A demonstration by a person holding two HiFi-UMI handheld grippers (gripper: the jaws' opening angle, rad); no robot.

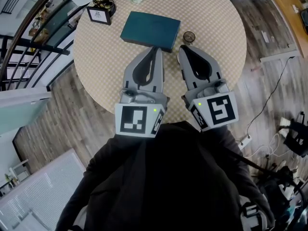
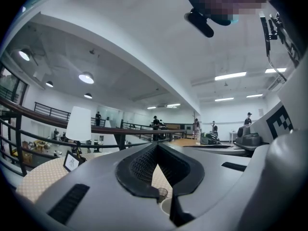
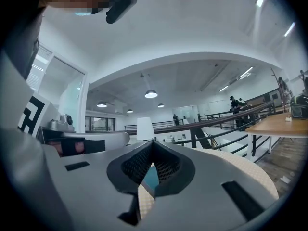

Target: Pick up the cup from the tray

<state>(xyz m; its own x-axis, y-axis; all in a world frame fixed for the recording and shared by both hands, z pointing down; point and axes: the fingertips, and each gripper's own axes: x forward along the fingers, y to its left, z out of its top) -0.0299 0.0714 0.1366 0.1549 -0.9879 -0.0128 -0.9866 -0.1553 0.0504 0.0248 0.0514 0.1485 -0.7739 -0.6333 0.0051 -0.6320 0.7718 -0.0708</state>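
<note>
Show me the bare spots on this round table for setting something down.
Free: the table on its right side, beyond the small cup, and its left edge, nearer than the picture frame. Crowded: the middle, where the teal tray, left hand-held gripper and right hand-held gripper sit close.

You are wearing a black top [image 1: 163,177]; your grey left gripper [image 1: 156,49] and right gripper [image 1: 183,50] are showing black-and-white marker cubes [image 1: 136,120].
</note>
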